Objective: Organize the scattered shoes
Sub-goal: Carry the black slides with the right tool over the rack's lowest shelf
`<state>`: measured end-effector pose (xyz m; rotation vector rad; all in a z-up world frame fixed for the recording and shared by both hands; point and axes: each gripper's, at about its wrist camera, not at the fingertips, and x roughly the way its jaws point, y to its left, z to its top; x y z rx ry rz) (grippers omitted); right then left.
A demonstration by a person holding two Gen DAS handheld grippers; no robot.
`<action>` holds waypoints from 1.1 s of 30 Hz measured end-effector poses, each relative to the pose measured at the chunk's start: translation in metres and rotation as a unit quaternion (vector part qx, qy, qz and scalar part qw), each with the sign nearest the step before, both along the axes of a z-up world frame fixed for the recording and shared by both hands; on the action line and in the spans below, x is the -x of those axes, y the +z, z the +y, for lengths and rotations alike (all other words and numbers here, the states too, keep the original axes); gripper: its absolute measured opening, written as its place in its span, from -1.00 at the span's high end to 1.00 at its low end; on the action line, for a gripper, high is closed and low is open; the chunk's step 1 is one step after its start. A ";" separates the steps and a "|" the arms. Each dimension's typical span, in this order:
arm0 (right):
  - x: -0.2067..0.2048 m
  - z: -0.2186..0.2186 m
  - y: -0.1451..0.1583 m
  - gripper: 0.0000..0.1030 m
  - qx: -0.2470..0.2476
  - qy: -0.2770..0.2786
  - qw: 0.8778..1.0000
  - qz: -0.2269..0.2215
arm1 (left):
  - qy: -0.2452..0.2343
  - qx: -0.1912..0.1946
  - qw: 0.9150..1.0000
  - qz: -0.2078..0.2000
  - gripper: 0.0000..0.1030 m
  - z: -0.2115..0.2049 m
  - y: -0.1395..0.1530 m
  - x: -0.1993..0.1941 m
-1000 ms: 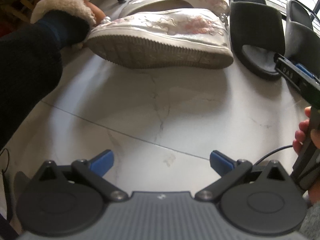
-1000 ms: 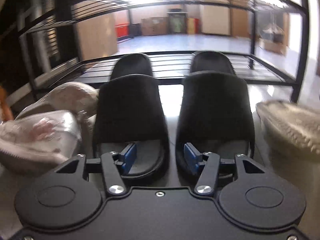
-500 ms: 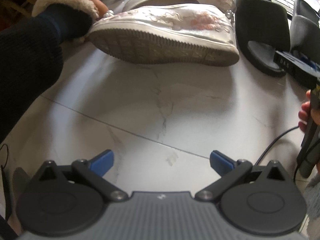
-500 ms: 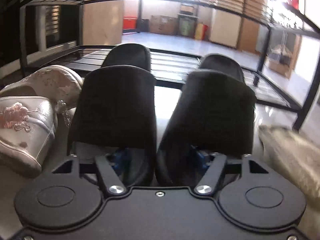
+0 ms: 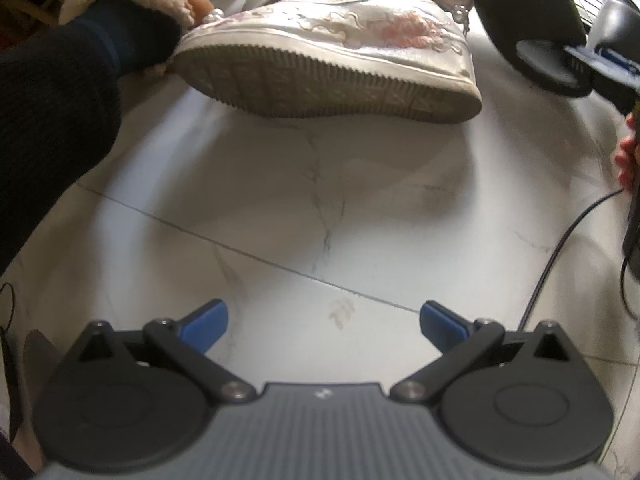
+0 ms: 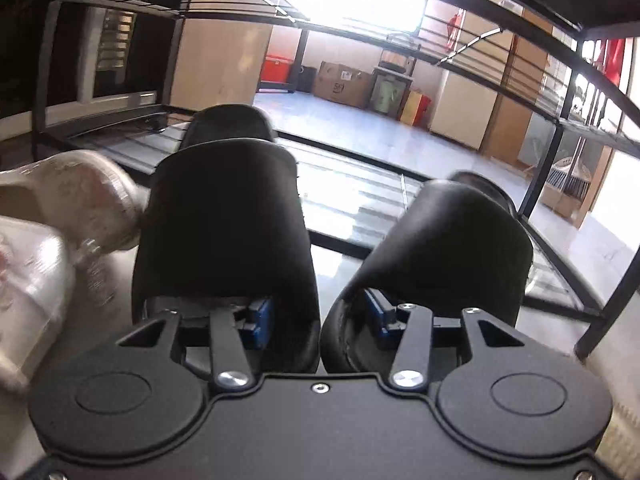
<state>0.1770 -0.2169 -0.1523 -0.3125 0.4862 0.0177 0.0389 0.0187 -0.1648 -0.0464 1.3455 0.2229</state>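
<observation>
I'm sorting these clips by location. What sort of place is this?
Probably a home entryway or storage room beside a shoe rack: a black metal rack, shoes such as black slippers on a pale tiled floor, and cardboard boxes further back.

My left wrist camera sits just behind my left gripper (image 5: 322,320) and looks steeply down at the marble floor (image 5: 320,200), near enough that single tile seams fill the middle. At the top edge of that view lie a white embroidered shoe (image 5: 328,60) on its side and a black slide (image 5: 532,20). My right wrist camera sits behind my right gripper (image 6: 320,316) and looks forward, slightly downward, close up against two black slides (image 6: 228,220) and through a black metal rack (image 6: 552,208) to a bright room beyond. Both views share the white shoe (image 6: 36,264), at the right view's left edge, and the slides. My right gripper's body (image 5: 600,68) shows at the left view's right edge
</observation>
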 end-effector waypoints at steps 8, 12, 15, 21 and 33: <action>-0.050 -0.014 0.028 0.13 0.012 -0.004 1.000 -0.011 | 0.006 0.004 1.000 0.007 -0.99 0.002 -0.004 -0.001; -0.066 -0.012 0.029 0.03 0.017 -0.001 1.000 0.010 | 0.011 0.008 1.000 0.009 -0.99 0.003 -0.003 -0.002; -0.062 -0.009 0.032 -0.30 0.021 0.001 1.000 0.022 | 0.010 0.012 1.000 0.004 -0.99 0.004 -0.001 -0.003; -0.014 -0.010 0.045 -0.88 0.033 0.052 0.998 0.013 | 0.010 0.026 1.000 0.006 -0.99 0.004 0.001 -0.001; 0.009 0.006 0.048 -1.00 -0.032 0.160 0.986 0.037 | 0.011 0.030 0.999 0.005 -0.99 0.004 0.003 0.002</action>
